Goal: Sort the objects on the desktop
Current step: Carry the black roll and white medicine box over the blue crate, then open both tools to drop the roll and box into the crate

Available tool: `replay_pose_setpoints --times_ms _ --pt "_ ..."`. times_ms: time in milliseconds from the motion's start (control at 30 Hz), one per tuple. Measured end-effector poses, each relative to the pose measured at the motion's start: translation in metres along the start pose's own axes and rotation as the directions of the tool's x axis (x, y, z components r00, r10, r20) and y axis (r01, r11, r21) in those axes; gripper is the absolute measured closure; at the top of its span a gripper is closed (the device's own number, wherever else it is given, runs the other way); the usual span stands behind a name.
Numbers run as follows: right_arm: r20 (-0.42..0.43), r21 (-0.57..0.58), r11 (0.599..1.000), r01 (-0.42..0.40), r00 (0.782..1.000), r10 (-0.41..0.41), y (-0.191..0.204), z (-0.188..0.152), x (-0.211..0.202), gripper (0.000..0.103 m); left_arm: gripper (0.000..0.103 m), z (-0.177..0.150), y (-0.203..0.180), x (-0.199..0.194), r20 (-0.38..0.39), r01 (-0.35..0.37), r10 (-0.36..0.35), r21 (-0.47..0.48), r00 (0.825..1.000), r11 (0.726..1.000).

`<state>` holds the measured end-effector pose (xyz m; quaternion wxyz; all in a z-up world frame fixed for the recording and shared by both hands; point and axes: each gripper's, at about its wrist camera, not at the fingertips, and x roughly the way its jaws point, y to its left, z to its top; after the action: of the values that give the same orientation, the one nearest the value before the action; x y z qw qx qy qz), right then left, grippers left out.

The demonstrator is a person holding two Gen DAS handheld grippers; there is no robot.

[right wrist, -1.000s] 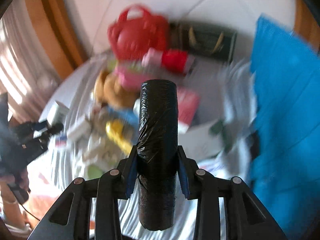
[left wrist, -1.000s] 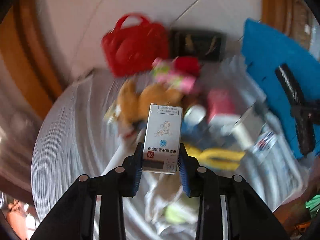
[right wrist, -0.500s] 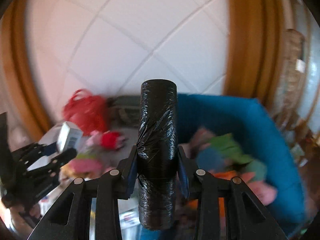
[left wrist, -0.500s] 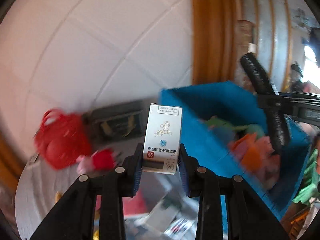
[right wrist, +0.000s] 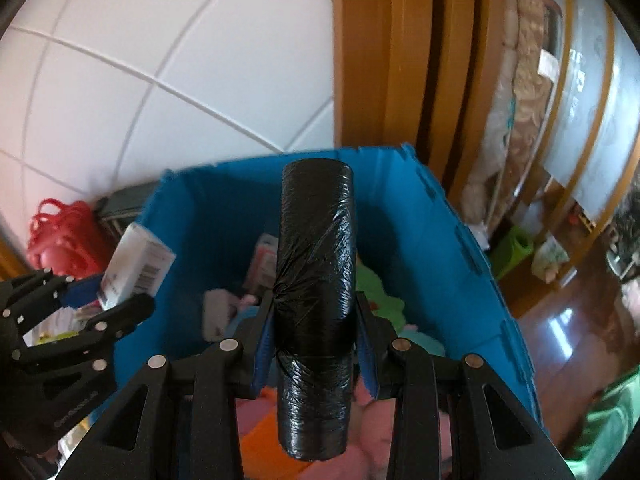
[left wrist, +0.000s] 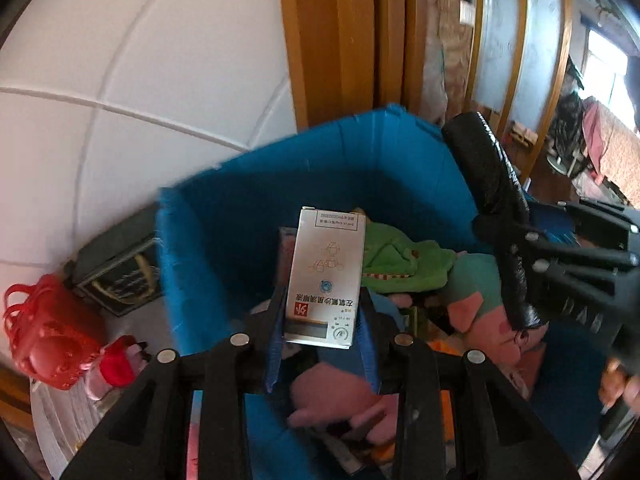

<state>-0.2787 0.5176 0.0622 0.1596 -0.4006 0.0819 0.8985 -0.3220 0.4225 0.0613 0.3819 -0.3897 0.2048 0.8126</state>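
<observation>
Blue bin (left wrist: 224, 240) fills mid-frame in both views, holding plush toys (left wrist: 404, 260). Centre frame above it, the right gripper (right wrist: 314, 334) clamps an upright black bag roll (right wrist: 316, 280); the left gripper (left wrist: 322, 338) pinches a small white box (left wrist: 328, 276).

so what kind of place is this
Probably a lived-in home room: white tiled wall, wooden door frame, glossy wood floor, and a blue bin of soft toys.

White tiled wall (right wrist: 160, 60), orange wooden door frame (right wrist: 384, 60), glossy reddish wood floor (right wrist: 568, 332), bright window (left wrist: 608, 64)
</observation>
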Motion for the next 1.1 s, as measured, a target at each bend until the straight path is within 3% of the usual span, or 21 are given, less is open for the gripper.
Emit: replay_pose_setpoints --times_ms 267,600,633,700,733,800,867,1033,1100 --pt "-0.092 0.038 0.999 0.025 0.995 -0.021 -0.031 0.003 0.063 0.068 0.071 0.023 -0.022 0.057 -0.067 -0.021 0.024 0.046 0.997 0.999" --pt "-0.148 0.039 0.998 0.049 0.988 -0.043 -0.046 0.004 0.104 0.068 0.07 0.035 -0.021 0.083 -0.08 -0.044 0.047 0.038 0.996 0.998" --pt "-0.149 0.039 0.998 0.052 0.988 -0.045 -0.047 0.005 0.105 0.066 0.069 0.036 -0.02 0.085 -0.083 -0.047 0.05 0.038 0.995 0.998" --pt "-0.135 0.029 0.998 0.064 0.989 -0.06 -0.046 0.007 0.104 0.064 0.054 0.036 -0.018 0.087 -0.086 -0.05 0.052 0.034 0.995 0.998" --pt "-0.125 0.022 0.997 0.07 0.99 -0.066 -0.046 0.008 0.102 0.061 0.049 0.035 -0.017 0.087 -0.083 -0.052 0.054 0.03 0.995 0.998" --pt "-0.108 0.014 0.996 0.087 0.99 -0.085 -0.044 0.011 0.097 0.042 0.035 0.035 -0.014 0.085 -0.077 -0.057 0.059 0.023 0.995 0.998" --pt "-0.101 0.015 0.996 0.091 0.991 -0.089 -0.043 0.013 0.093 0.021 0.035 0.035 -0.012 0.082 -0.071 -0.059 0.06 0.018 0.996 0.998" --pt "-0.091 0.016 0.995 0.103 0.991 -0.101 -0.042 0.015 0.083 0.0 0.034 0.032 -0.004 0.067 -0.051 -0.058 0.058 0.007 0.997 0.998" --pt "-0.087 0.024 0.995 0.094 0.992 -0.092 -0.042 0.016 0.077 0.0 0.034 0.03 0.0 0.056 -0.035 -0.056 0.056 0.004 0.998 0.998"
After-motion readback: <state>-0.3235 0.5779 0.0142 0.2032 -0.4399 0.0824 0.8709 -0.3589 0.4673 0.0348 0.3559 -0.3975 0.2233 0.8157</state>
